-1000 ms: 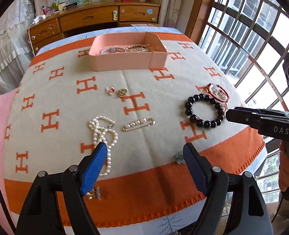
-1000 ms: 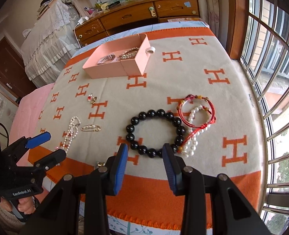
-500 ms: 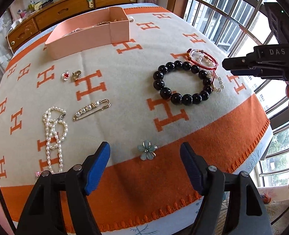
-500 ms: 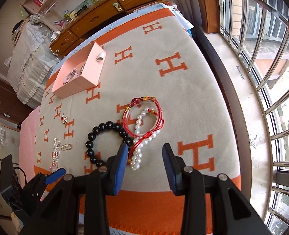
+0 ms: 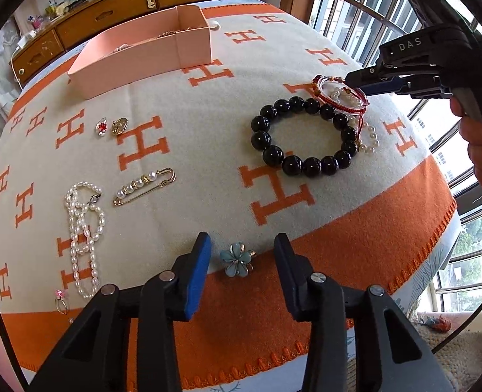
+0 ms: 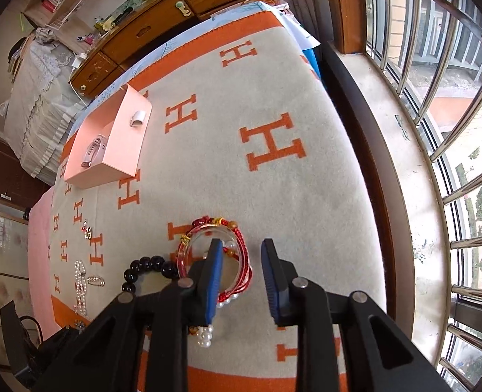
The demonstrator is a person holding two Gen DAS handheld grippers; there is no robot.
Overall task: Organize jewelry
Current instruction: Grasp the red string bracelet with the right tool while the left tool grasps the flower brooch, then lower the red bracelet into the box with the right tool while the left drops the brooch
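A blue flower brooch (image 5: 238, 259) lies on the orange band of the blanket, between the open fingers of my left gripper (image 5: 242, 254). My right gripper (image 6: 241, 258) is open over the red cord bracelet (image 6: 241, 254), its left finger inside the loop; it also shows in the left wrist view (image 5: 368, 86). The red bracelet (image 5: 340, 93) lies with a small white pearl bracelet (image 5: 370, 137) against a black bead bracelet (image 5: 303, 137). A pink box (image 5: 142, 52) with jewelry inside stands at the far side.
A pearl necklace (image 5: 82, 225), a pearl safety pin (image 5: 144, 184), two small charms (image 5: 111, 126) and a pink ring (image 5: 61, 300) lie on the blanket's left part. A barred window (image 6: 437, 98) is to the right, a wooden dresser (image 5: 110, 13) behind.
My left gripper moved forward around the flower brooch and narrowed. My right gripper dropped down onto the red bracelet, one finger entering its loop.
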